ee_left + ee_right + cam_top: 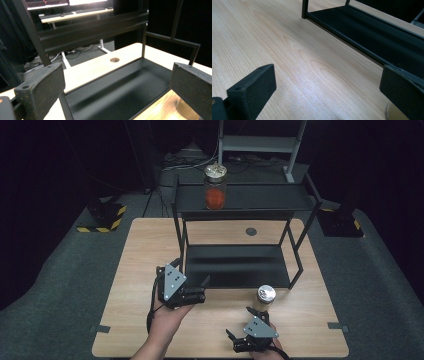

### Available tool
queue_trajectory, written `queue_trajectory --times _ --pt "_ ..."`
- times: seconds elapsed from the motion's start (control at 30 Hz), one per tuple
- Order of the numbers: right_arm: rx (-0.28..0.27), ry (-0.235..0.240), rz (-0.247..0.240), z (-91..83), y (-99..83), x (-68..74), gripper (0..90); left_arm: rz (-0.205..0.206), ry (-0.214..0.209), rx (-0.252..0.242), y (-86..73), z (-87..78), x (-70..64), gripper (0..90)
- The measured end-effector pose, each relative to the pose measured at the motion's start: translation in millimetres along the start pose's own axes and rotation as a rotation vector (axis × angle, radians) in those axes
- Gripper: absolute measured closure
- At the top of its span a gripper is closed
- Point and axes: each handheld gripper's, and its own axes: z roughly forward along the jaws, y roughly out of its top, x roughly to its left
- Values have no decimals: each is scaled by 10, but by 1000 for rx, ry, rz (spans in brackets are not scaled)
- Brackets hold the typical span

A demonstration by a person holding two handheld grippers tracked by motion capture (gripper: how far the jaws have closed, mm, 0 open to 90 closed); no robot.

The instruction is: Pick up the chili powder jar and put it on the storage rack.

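Note:
A glass jar with red contents [215,187] and a metal lid stands on the top tier [265,197] of a black two-tier rack. A second, smaller jar with a silver lid [265,296] stands on the wooden table [140,270] just in front of the rack's right front leg. My left gripper [191,272] is open at the rack's front left corner, facing the bare lower tier [120,87]; that jar's base [186,112] shows beside its right jaw. My right gripper [239,321] is open near the table's front edge, left of the small jar, whose base [394,115] peeks in at lower right.
The rack's thin black legs and rails [180,232] frame the lower tier [235,265]. A round cable hole [251,231] sits in the table behind the rack. Dark carpet surrounds the table, with hazard-striped stand bases [102,220] and a metal frame [260,142] at the back.

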Motion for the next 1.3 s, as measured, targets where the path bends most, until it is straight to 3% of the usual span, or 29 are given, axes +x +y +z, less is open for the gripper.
queue_trajectory --times 0.23,0.43,0.73,0.87,1.03,1.2,1.3 --pt "-1 0 -2 0 -2 1 0 -10 0 43 -246 -34 7 4" --pt "-1 -2 -2 0 -2 5 0 -19 9 84 -584 -73 -9 4" --pt "-7 -7 -4 -5 -12 18 0 1 16 167 -944 -98 -2 4" --pt "-8 -10 -10 -7 -13 28 0 30 15 211 -1038 -86 -1 4" --pt "-9 -10 -15 -8 -15 33 0 34 3 254 -1098 -58 5 4" --pt "-6 -12 -22 -6 -10 42 0 114 -5 294 -1075 -61 -50 4" --pt "-11 -11 -27 -10 -19 46 0 134 3 296 -1082 -93 -84 5"
